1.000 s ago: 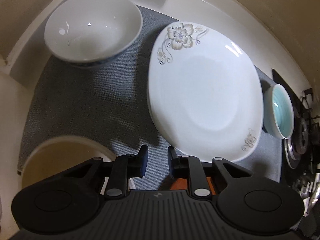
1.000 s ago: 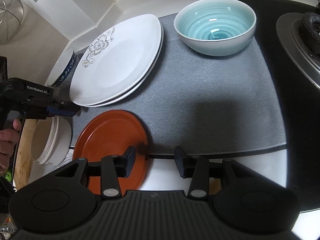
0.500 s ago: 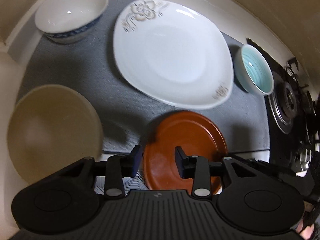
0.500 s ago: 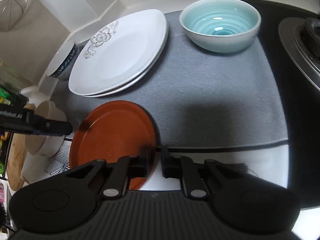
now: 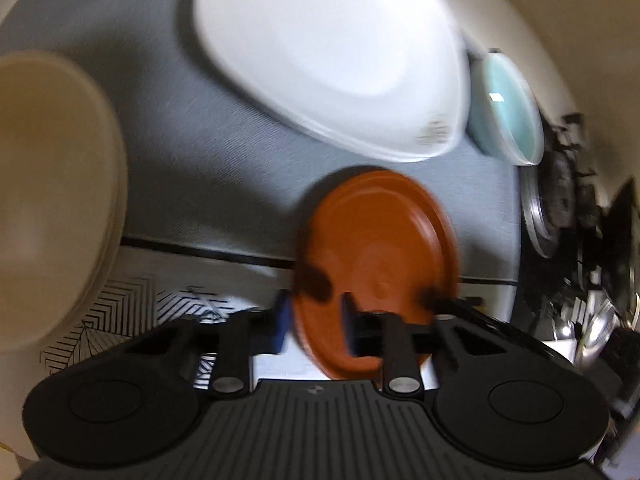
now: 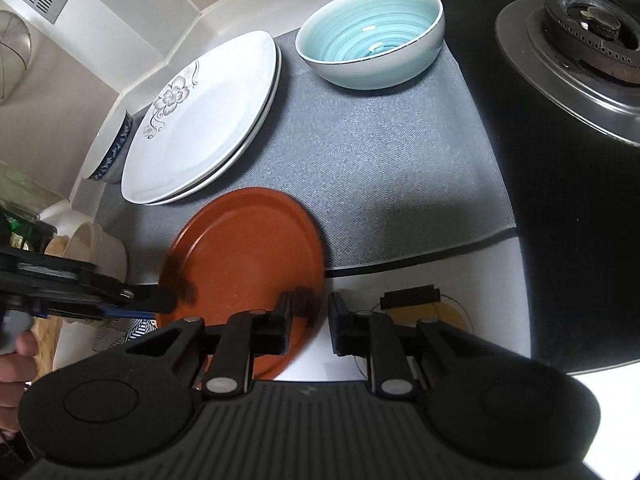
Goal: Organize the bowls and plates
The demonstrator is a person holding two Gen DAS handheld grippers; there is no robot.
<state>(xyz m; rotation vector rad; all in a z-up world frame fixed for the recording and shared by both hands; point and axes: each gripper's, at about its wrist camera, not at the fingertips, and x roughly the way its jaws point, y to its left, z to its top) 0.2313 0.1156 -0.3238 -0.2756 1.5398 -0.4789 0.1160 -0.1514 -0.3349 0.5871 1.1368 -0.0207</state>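
Note:
A brown plate (image 5: 376, 240) (image 6: 248, 256) sits at the front edge of the grey mat (image 6: 400, 160), its near side tipped up off the counter. My left gripper (image 5: 314, 316) is shut on the plate's left rim, one finger above and one below; in the right wrist view it (image 6: 168, 300) reaches in from the left. My right gripper (image 6: 312, 312) straddles the plate's right rim. Its jaws are opening, with a gap beside the rim. Two stacked white flowered plates (image 6: 200, 120) (image 5: 328, 60) lie behind. A teal bowl (image 6: 372, 40) (image 5: 508, 108) stands at the back right.
Stacked cream bowls (image 5: 48, 200) (image 6: 96, 248) stand left of the mat. A blue-patterned white bowl (image 6: 116, 148) sits in the back left corner. A gas burner (image 6: 580, 40) on a black hob borders the mat on the right. A hand (image 6: 16, 360) shows at the lower left.
My left gripper moved over to the brown plate and closed on its left rim. The right jaws, shut at the plate's right rim half a second ago, have parted. The plate has tipped up.

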